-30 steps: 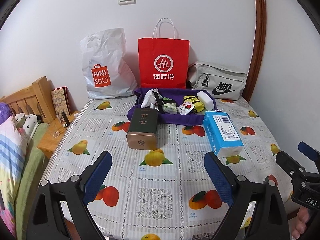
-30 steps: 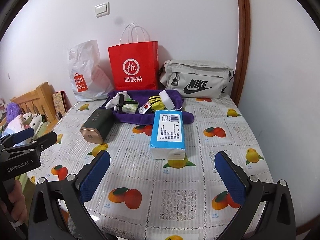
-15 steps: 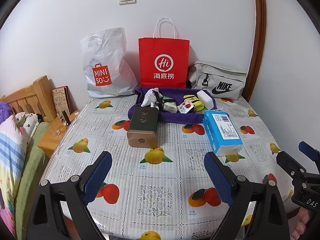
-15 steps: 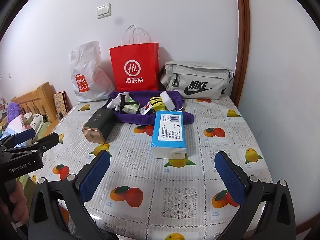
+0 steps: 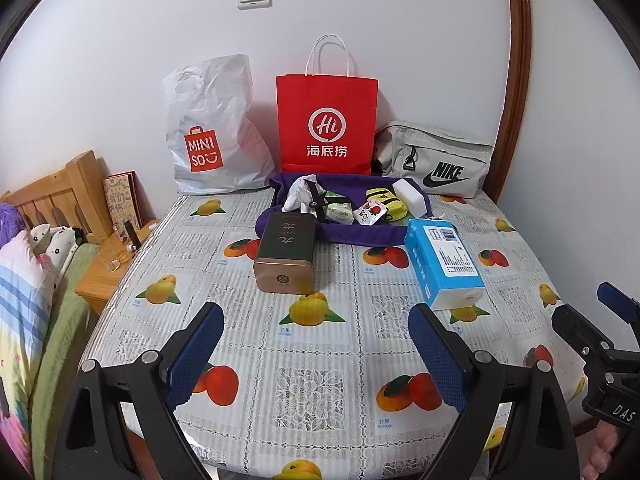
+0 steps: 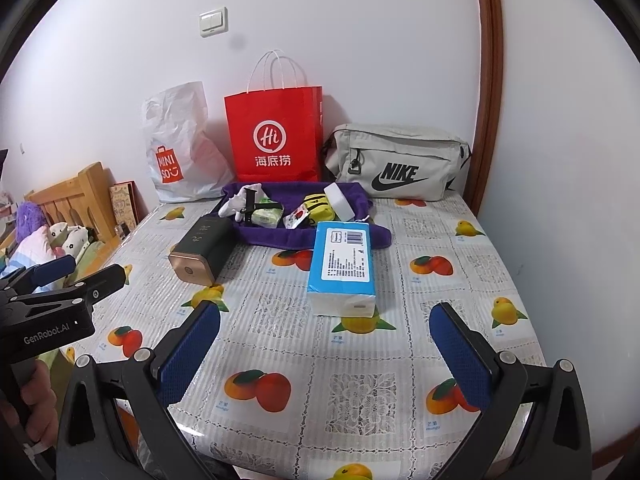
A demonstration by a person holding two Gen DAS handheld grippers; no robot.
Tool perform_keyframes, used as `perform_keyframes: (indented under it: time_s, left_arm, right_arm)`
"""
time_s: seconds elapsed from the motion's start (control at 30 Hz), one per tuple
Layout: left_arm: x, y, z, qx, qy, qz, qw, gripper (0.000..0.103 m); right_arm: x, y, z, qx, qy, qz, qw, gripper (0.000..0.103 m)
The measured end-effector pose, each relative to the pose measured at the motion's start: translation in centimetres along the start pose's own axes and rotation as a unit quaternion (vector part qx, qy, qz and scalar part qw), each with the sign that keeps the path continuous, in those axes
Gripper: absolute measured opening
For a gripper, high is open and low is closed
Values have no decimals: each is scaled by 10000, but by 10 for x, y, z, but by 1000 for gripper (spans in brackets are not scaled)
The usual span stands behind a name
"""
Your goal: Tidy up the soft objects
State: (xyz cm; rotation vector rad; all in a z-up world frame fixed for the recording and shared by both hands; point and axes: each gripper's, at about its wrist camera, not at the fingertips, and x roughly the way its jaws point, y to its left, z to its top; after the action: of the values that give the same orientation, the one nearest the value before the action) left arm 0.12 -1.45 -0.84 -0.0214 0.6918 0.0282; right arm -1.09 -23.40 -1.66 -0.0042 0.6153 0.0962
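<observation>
Left tool [image 5: 316, 350]: spread wide, empty, low in frame.
Right tool [image 6: 326, 350]: likewise spread, empty.
Tissue pack [image 6: 342, 262]: frame centre, on counter [image 6: 360, 384].
Risk: squeezing crushes pack; slick cover lets it slide.

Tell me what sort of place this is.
Most likely a bedroom at home. A wooden headboard and a pillow show on the left. A table with a fruit-print cover stands against the wall, holding shopping bags and a tissue pack.
</observation>
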Motion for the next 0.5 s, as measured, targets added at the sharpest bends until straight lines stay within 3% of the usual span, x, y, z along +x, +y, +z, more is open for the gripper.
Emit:
perform_keyframes:
  time_s: [0.5]
  left_arm:
    - [-1, -2, -1, 33, 10, -19, 10000, 94]
  right_arm:
    - [-1, 0, 0, 5, 4, -5, 10000, 103]
